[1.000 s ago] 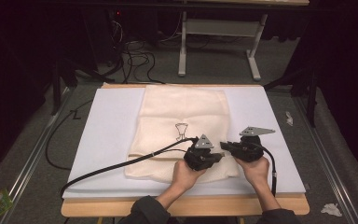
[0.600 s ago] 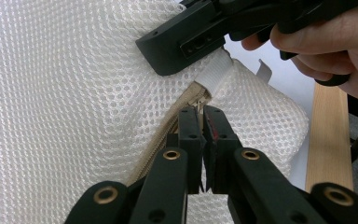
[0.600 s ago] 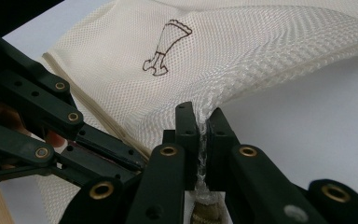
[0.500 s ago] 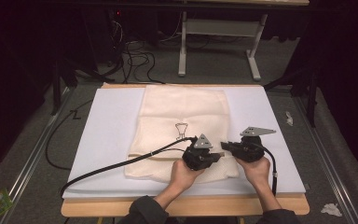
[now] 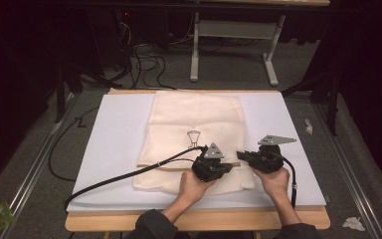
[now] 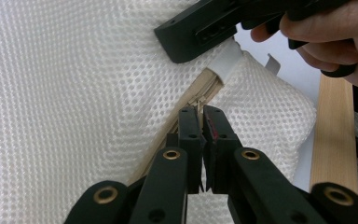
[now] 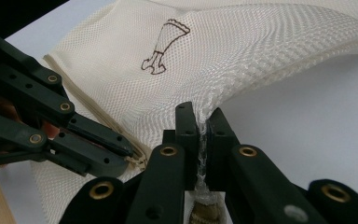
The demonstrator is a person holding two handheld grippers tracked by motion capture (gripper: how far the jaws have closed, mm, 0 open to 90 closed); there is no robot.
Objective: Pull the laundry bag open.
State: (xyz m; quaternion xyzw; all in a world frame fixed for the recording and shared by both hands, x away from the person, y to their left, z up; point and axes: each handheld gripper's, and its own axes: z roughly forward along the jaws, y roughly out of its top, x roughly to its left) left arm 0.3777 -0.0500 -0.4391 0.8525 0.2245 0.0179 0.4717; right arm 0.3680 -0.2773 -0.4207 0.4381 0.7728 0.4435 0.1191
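A cream-coloured mesh laundry bag (image 5: 194, 139) with a small brown printed figure lies flat in the middle of the high view, on a white foam sheet (image 5: 114, 134) that covers a light wooden table (image 5: 194, 220). The bag's near end reaches toward the bottom of the frame, where both hands work on it.

The left gripper (image 5: 227, 168), black with a grey three-cornered plate on top, sits just below the centre of the high view, over the bag's lower right part. In the left gripper view its jaws stand closed at the middle of the frame, their tips on the beige zipper (image 6: 193, 100) that runs diagonally through the white mesh. They appear to pinch the zipper pull, though the piece between the tips is too small to tell for certain. A black cable (image 5: 129, 174) trails from this gripper toward the lower left of the high view.

The right gripper (image 5: 239, 155) lies just to the right of the left one in the high view, at the bag's right edge, the two nearly touching. In the right gripper view (image 7: 201, 122) its jaws are clamped on a bunched fold of mesh at the bottom centre of the frame, and the fabric rises taut from them toward the upper right. The left gripper's black linkage fills the left of that view, its tip at the zipper's end.

In the left gripper view, the right hand (image 6: 335, 37) holds its gripper at the upper right, above the zipper's end.
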